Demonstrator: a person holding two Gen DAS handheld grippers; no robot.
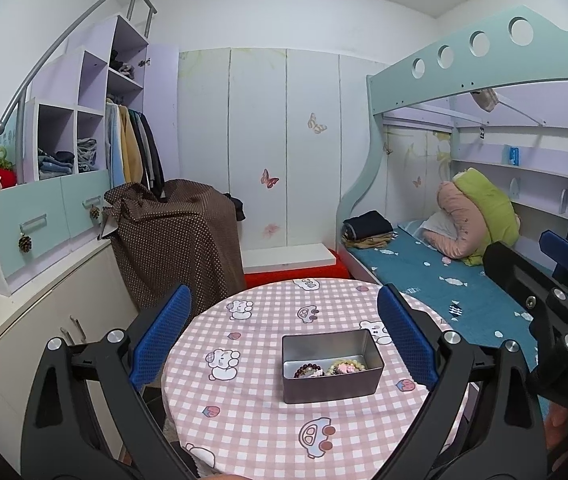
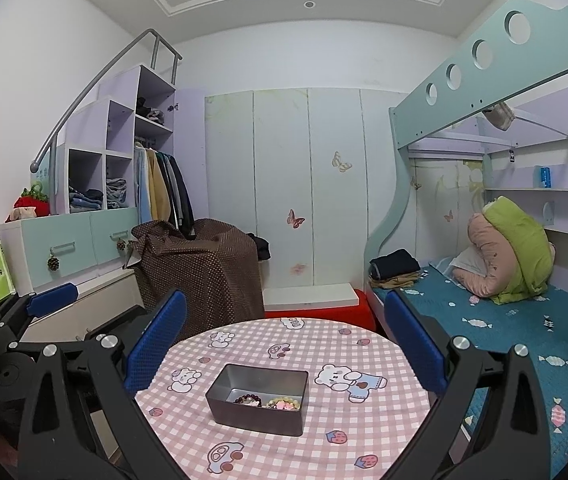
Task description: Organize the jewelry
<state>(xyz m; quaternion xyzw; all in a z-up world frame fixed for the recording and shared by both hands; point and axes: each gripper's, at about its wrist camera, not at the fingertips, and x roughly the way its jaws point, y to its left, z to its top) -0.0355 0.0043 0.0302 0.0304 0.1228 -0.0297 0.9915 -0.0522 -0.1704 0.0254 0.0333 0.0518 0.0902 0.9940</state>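
Note:
A grey metal tin (image 1: pixel 331 364) stands on a round table with a pink checked cloth (image 1: pixel 252 412). Inside lie a dark bead bracelet (image 1: pixel 307 370) and a pale bead bracelet with pink charms (image 1: pixel 345 367). My left gripper (image 1: pixel 284 332) is open and empty, held above and in front of the tin. In the right wrist view the tin (image 2: pixel 258 398) holds the dark bracelet (image 2: pixel 248 401) and the pale bracelet (image 2: pixel 284 404). My right gripper (image 2: pixel 285 344) is open and empty, above the tin. The right gripper also shows at the edge of the left wrist view (image 1: pixel 555 280).
A bunk bed with a blue cover (image 1: pixel 443 276) lies right of the table. A box under brown dotted cloth (image 1: pixel 180 240) stands behind left. A cabinet with drawers (image 1: pixel 44 220) runs along the left. White wardrobe doors (image 1: pixel 284 140) fill the back wall.

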